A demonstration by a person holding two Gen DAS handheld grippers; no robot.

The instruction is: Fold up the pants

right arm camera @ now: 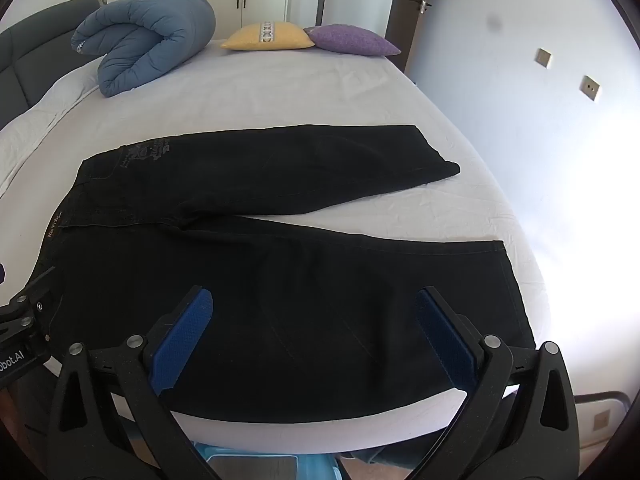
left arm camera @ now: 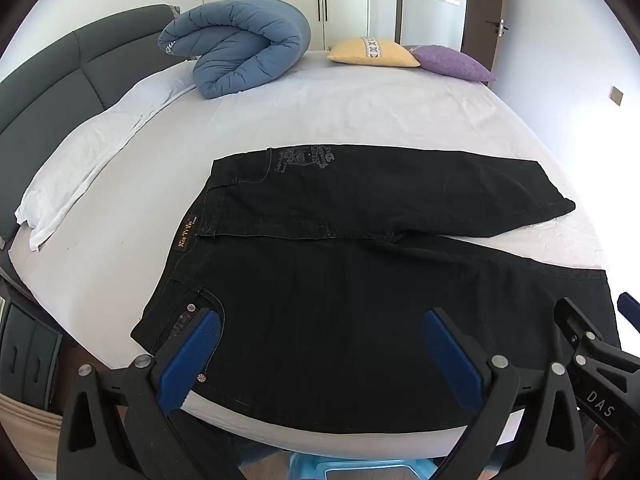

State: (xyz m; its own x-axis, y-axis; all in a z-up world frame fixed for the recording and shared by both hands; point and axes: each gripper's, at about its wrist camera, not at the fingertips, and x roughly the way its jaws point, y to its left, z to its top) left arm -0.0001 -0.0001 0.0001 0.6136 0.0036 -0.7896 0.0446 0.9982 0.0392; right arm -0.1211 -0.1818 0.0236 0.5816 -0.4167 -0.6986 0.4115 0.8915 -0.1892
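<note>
Black pants [left arm camera: 340,280] lie flat and spread on the white bed sheet [left arm camera: 320,112], waistband to the left, both legs running right and splayed apart. They also show in the right wrist view [right arm camera: 280,280]. My left gripper [left arm camera: 320,344] is open and empty, hovering over the near leg by the front pocket. My right gripper [right arm camera: 314,328] is open and empty, over the near leg further right. The right gripper's body shows at the right edge of the left wrist view [left arm camera: 592,364].
A rolled blue duvet [left arm camera: 240,44], a yellow pillow [left arm camera: 372,54] and a purple pillow [left arm camera: 452,64] lie at the far side. A white pillow [left arm camera: 92,160] and a grey headboard [left arm camera: 60,80] are at left. The bed's near edge [left arm camera: 360,440] is just below the grippers.
</note>
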